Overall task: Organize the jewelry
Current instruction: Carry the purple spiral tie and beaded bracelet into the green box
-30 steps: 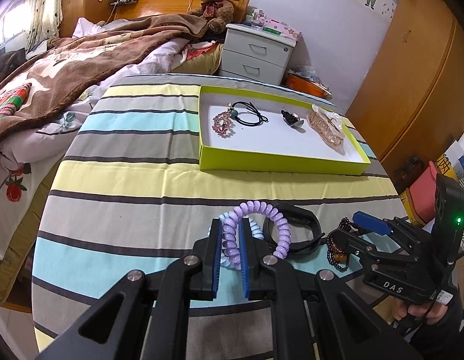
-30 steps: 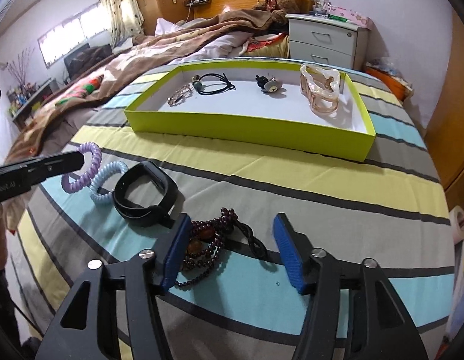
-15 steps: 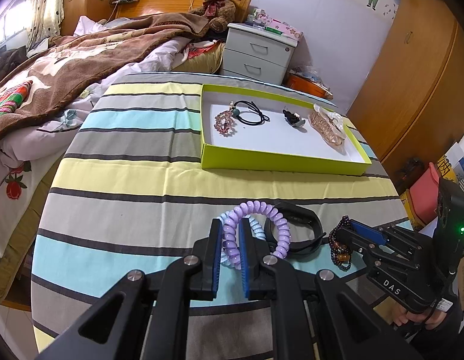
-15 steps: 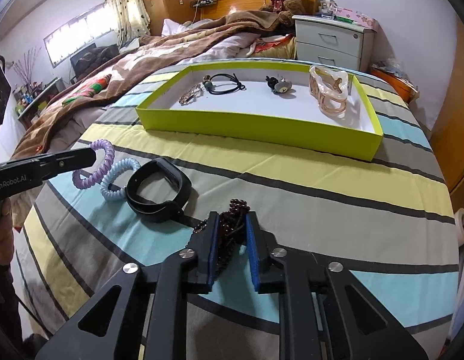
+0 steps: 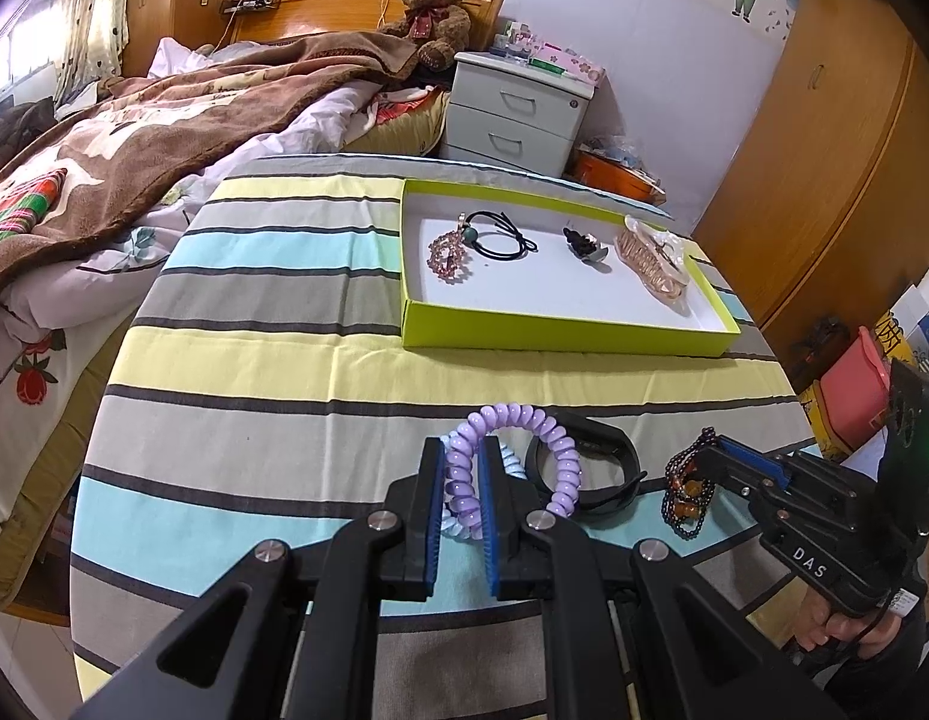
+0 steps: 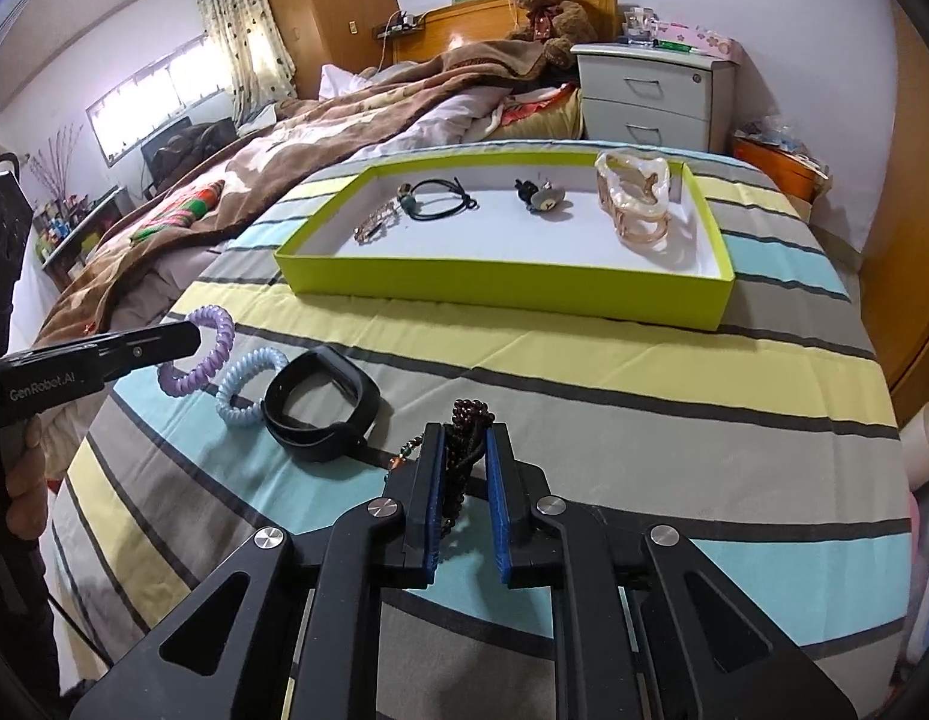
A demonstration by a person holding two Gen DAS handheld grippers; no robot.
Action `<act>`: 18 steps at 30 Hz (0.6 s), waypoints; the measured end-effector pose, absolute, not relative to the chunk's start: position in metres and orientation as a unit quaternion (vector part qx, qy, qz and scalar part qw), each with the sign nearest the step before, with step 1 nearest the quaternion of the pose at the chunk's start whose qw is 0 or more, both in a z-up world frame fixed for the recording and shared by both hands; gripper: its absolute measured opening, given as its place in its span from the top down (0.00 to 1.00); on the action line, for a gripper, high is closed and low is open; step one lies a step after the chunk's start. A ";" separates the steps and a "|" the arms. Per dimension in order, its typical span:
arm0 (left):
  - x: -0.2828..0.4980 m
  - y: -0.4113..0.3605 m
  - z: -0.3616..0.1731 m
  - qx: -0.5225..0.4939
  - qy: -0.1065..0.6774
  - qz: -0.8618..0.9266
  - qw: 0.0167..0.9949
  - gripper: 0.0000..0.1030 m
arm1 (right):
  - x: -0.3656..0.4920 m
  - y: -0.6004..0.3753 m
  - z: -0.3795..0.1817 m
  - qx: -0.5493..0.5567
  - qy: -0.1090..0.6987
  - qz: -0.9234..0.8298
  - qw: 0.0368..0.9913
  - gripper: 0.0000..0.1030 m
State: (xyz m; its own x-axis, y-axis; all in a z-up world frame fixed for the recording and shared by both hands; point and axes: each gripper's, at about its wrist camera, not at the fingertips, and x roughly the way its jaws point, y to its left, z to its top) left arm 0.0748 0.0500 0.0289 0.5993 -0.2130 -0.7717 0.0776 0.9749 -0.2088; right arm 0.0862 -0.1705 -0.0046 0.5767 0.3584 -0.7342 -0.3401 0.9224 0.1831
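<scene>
Green tray [image 5: 560,341] far on striped desk [image 5: 272,372]: pink bracelet [image 5: 447,252], black hair tie [image 5: 502,235], dark clip [image 5: 581,245], clear claw clip [image 5: 653,264] inside. Left gripper [image 5: 461,480] fingers clenched on purple coil [image 5: 548,438]; blue coil [image 6: 242,387], black band [image 6: 320,414] near. Right gripper [image 6: 464,474] fingers grasping beads [image 6: 467,426]. Bed [image 5: 104,138] left, nightstand [image 5: 518,111] beyond.

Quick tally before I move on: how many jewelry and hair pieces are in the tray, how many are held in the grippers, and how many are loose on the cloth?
In the green tray: 4
Held: 2, purple coil tie in the left hand-held gripper, dark bead bracelet in the right hand-held gripper
Loose on the cloth: 2, blue coil tie, black band
Total: 8
</scene>
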 end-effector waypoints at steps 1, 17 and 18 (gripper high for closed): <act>0.075 0.050 0.029 -0.077 0.440 -0.082 0.891 0.89 | 0.086 -0.171 -0.004 0.011 0.415 0.196 0.888 0.87; 0.084 0.050 0.047 -0.070 0.424 -0.079 0.900 0.89 | 0.087 -0.183 0.031 0.020 0.380 0.187 0.906 0.87; 0.086 0.049 0.048 -0.068 0.423 -0.080 0.900 0.89 | 0.087 -0.184 0.032 0.021 0.379 0.187 0.906 0.87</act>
